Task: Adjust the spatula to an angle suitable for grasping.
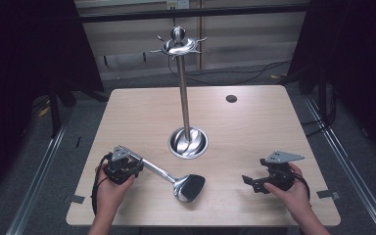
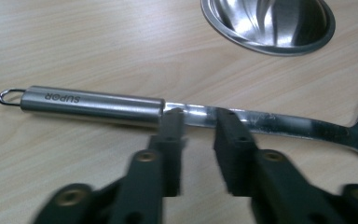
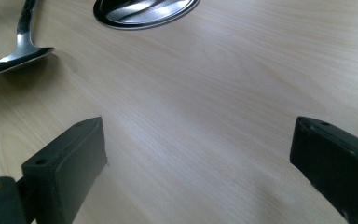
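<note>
A steel ladle (image 1: 191, 186) lies flat on the wooden table (image 1: 254, 122), bowl to the right and handle running up-left. My left gripper (image 1: 127, 164) sits over the handle end. In the left gripper view its jaws (image 2: 200, 119) stand a little apart, side by side along the thin stem of the ladle handle (image 2: 93, 105), with nothing pinched between them. The right gripper (image 1: 255, 171) hovers over bare wood at the front right, and its jaws (image 3: 198, 135) are wide open and empty. The ladle's bowl (image 3: 18, 51) shows far off to its upper left.
A tall steel utensil stand (image 1: 185, 98) with hooks at its top rises from a round base (image 1: 188, 143) at the table's middle. That base (image 2: 268, 23) lies just beyond the ladle. A small round hole (image 1: 231, 98) marks the far right of the table.
</note>
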Motion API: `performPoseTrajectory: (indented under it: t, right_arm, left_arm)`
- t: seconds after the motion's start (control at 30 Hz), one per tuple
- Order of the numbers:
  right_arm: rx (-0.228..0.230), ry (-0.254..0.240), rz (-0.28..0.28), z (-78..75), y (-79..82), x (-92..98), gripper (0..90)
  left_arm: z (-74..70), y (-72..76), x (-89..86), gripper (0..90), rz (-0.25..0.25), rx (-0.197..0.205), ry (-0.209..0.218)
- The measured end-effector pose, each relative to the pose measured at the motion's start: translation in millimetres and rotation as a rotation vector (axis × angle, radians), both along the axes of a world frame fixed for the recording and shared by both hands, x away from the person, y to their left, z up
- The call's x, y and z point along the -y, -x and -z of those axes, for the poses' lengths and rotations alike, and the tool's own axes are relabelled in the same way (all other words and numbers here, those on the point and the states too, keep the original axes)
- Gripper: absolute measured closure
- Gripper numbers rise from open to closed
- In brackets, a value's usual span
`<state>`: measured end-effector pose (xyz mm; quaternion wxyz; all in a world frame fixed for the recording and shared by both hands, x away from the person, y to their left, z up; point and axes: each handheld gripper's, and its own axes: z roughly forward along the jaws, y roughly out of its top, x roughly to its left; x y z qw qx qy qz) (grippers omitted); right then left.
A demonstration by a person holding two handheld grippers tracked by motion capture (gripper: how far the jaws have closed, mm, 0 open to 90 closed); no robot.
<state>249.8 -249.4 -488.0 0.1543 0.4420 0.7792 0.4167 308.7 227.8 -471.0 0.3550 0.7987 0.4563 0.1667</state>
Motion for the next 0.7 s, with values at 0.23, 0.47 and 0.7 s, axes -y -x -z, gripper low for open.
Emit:
performPoseTrajectory:
  t: [0.23, 0.47, 0.7]
  right_arm:
    - [0.003, 0.005, 0.009, -1.0, 5.5, 3.5, 3.4]
    - [0.001, 0.017, 0.031, -0.9, 12.5, 11.1, 3.4]
    - [0.007, 0.017, 0.046, -1.1, 18.6, 18.0, 3.4]
  left_arm:
    - [5.1, -9.4, -2.1, 90.0, -0.039, -0.061, -0.039]
    - [9.9, -17.7, -8.9, 90.0, -0.087, -0.09, -0.02]
    - [17.1, -25.6, -3.0, 89.9, -0.08, -0.128, -0.016]
